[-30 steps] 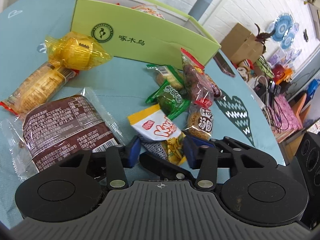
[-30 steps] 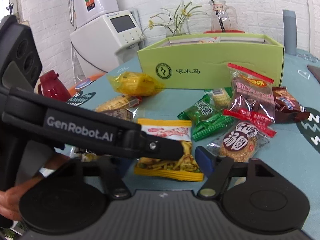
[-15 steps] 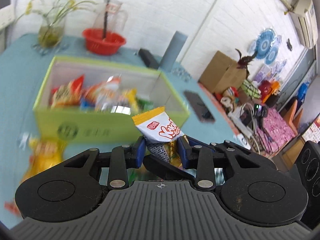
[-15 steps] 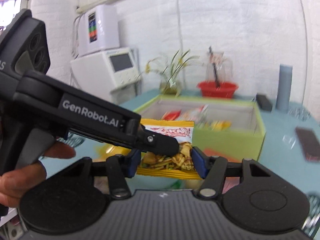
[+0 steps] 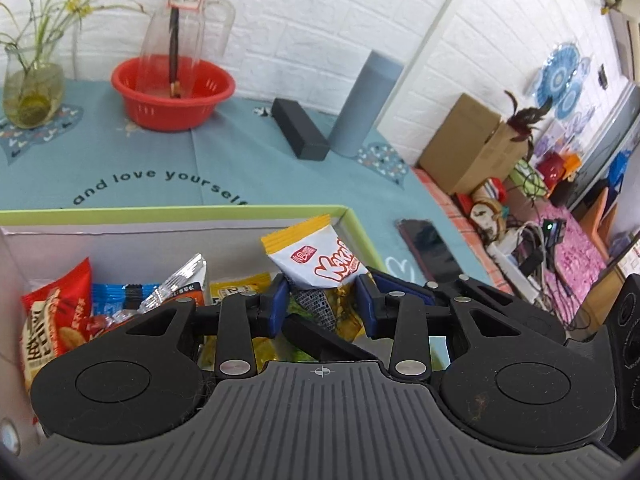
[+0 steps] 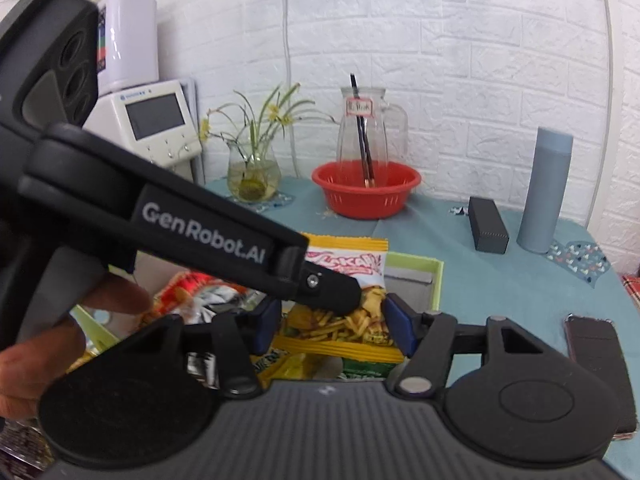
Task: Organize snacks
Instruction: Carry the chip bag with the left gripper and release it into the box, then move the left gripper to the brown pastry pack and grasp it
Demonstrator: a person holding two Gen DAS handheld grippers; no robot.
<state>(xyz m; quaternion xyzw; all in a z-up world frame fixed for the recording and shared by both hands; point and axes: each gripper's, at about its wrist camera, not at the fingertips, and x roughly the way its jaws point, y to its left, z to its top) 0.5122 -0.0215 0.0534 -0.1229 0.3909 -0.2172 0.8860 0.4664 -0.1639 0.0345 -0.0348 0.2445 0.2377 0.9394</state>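
Both grippers carried yellow-and-white crinkly snack packet (image 5: pixel 320 260) from surface to above green cardboard box (image 5: pixel 360 232); left gripper (image 5: pixel 322 304) and right gripper (image 6: pixel 332 320) jaws pinch it crosswise, packet at 12 o'clock, for drop-in.

Box crowded at nine o'clock, open at its right corner

Snack packets (image 5: pixel 120 304) fill the green box (image 5: pixel 356 232) leftward; bare worktop (image 5: pixel 140 160) stretches at twelve o'clock before the red basket (image 5: pixel 172 92) and grey cylinder (image 5: pixel 366 104).

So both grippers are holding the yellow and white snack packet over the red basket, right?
Not quite. Both the left gripper and right gripper hold the snack packet, but over the green box, not the red basket. The left wrist view shows this.
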